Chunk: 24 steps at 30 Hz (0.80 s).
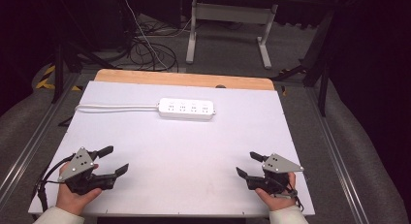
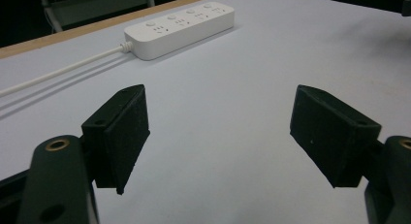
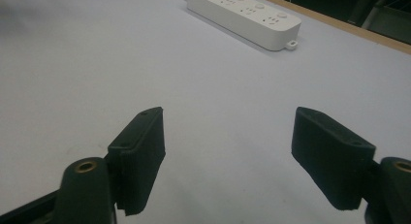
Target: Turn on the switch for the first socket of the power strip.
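The power strip (image 1: 187, 109) lies flat on the white table sheet (image 1: 184, 151), well ahead of both grippers and roughly midway between their lines of reach, so either could come to it without crossing the other. It is a long white block with rounded ends, four socket groups in a row along its top face, each with a small round button beside it, and a white cord (image 1: 116, 107) that leaves its end on the left gripper's side and runs off toward the sheet's edge. From the left gripper (image 1: 114, 159) the strip sits ahead and off to the right; from the right gripper (image 1: 247, 164) it sits ahead and off to the left, its cordless end with a small hanging loop (image 3: 291, 42) nearest. Both grippers rest low near the person's edge of the table, well apart from each other, jaws spread wide and holding nothing, bare sheet showing between the black pads (image 2: 127, 136) in each gripper view. That looks like a ready stance: open and angled inward toward the strip. Behind the sheet a strip of wooden tabletop (image 1: 184, 80) shows, then dark floor with cables (image 1: 148, 52) and a table frame (image 1: 230, 20).
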Motion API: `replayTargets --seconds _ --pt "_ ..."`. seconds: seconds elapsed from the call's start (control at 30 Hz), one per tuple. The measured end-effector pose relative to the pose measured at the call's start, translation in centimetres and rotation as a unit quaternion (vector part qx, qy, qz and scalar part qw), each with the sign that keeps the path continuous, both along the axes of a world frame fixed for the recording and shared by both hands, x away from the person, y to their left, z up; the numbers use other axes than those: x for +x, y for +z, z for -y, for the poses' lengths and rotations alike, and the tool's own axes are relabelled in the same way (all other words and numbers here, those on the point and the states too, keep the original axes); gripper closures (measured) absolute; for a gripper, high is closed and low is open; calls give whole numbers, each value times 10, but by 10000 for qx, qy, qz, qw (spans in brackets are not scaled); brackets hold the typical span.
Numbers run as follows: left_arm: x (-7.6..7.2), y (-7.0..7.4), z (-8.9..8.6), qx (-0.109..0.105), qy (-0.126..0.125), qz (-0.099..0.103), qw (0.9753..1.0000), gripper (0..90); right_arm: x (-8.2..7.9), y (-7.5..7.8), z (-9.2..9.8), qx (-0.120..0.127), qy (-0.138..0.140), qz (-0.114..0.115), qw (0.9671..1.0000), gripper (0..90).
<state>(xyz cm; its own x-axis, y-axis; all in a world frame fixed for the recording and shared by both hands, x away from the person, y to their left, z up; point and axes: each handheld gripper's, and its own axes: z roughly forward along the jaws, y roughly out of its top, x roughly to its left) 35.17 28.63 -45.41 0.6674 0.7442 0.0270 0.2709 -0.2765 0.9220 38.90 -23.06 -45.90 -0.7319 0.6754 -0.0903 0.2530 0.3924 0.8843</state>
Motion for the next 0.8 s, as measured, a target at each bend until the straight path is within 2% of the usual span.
replayTargets --seconds 0.3,0.8 --pt "-2 4 1 194 40 143 9997 234 0 0 0 -10 19 8 10000 287" --pt "-3 10 3 195 46 39 9998 241 0 0 0 -25 4 24 10000 287"
